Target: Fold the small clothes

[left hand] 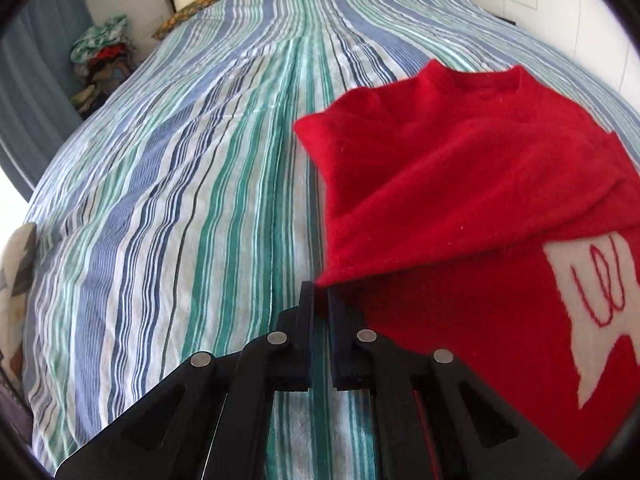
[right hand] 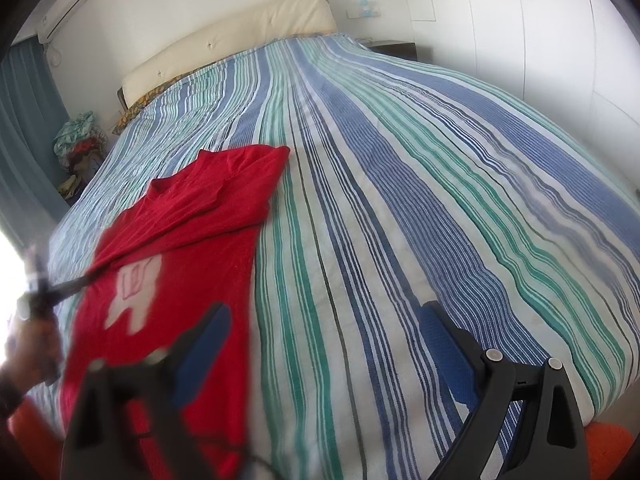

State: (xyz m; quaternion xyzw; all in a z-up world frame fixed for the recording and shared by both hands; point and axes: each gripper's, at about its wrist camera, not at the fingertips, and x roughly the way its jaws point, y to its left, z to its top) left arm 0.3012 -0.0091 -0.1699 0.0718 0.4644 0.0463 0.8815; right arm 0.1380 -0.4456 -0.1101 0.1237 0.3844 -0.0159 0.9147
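A small red sweater with a white patch lies on the striped bed cover. My left gripper is shut on the sweater's left sleeve end, which is lifted and folded over the body. In the right wrist view the sweater lies at the left, its right sleeve folded across the chest. My right gripper is open and empty, low over the cover, with its left finger over the sweater's hem. The left gripper shows blurred at the far left, holding the sleeve.
A cream headboard stands at the far end of the bed. A pile of clothes sits beside the bed at the left, by a blue curtain. A patterned cushion lies at the left edge.
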